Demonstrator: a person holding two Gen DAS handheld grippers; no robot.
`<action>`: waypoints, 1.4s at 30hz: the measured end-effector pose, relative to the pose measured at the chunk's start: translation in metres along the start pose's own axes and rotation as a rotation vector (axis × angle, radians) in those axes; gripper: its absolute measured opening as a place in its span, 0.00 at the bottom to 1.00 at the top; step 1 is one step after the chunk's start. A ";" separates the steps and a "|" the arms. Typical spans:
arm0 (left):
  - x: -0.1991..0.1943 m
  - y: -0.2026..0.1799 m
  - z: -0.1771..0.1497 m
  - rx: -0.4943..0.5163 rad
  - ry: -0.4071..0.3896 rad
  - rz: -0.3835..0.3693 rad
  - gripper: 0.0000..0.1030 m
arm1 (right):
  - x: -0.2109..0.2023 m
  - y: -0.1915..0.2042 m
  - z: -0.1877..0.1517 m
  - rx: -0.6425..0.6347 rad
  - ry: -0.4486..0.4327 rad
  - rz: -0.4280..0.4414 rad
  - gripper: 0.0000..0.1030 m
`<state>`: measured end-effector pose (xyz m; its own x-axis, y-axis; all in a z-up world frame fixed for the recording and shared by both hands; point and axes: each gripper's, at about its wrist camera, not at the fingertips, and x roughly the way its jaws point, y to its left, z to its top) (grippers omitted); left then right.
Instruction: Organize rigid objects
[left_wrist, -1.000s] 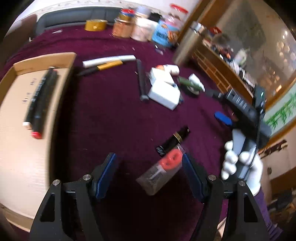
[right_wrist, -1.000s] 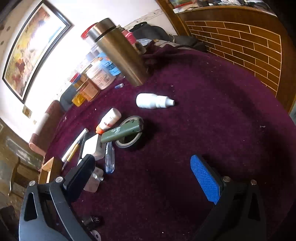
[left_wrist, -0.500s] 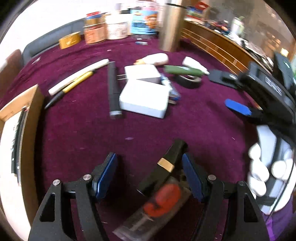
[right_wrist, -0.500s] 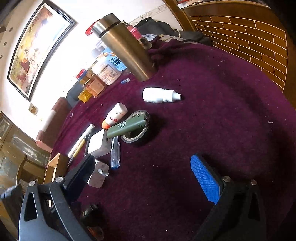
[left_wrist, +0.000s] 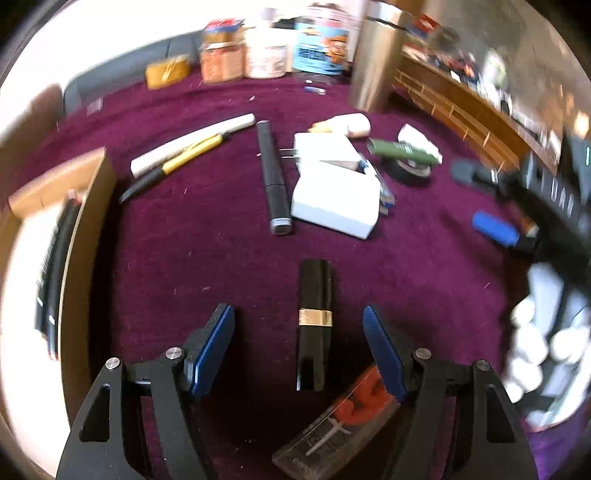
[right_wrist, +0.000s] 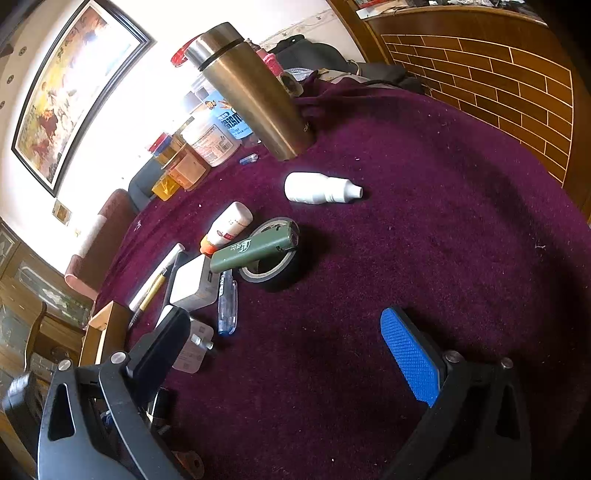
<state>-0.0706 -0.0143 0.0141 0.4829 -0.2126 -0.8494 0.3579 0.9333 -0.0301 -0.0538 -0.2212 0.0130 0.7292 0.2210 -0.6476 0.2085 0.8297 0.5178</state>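
Most of the sorting looks undone from where I stand. The wooden tray (left_wrist: 92, 192) at the left edge holds only a couple of dark markers (left_wrist: 55, 266), while the rest lies loose on the purple cloth (left_wrist: 207, 258): a white box (left_wrist: 336, 203), a black pen (left_wrist: 273, 177), a yellow pen (left_wrist: 184, 158), a green lighter (right_wrist: 255, 249) resting across a tape roll (right_wrist: 273, 275), and a white bottle (right_wrist: 317, 188).

The left gripper (left_wrist: 299, 343) is spread wide, its blue pads straddling a black lipstick tube (left_wrist: 314, 325) that lies flat between them, untouched. I'd judge that tube is the next to go. A clear packet with a red piece (left_wrist: 343, 424) sits just beside it.

The right gripper (right_wrist: 284, 347) hangs wide over bare cloth, holding nothing.
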 end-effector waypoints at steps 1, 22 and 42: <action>0.001 -0.006 -0.002 0.031 -0.006 0.035 0.64 | 0.000 0.000 0.000 -0.001 0.000 0.000 1.00; -0.116 0.119 -0.048 -0.370 -0.261 -0.277 0.14 | 0.018 0.141 0.011 -0.357 0.124 0.132 0.87; -0.119 0.184 -0.088 -0.465 -0.325 -0.304 0.14 | 0.141 0.192 -0.004 -0.442 0.329 -0.227 0.14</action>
<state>-0.1327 0.2078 0.0637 0.6580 -0.4961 -0.5665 0.1683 0.8302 -0.5315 0.0860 -0.0283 0.0189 0.4431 0.1018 -0.8907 -0.0072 0.9939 0.1100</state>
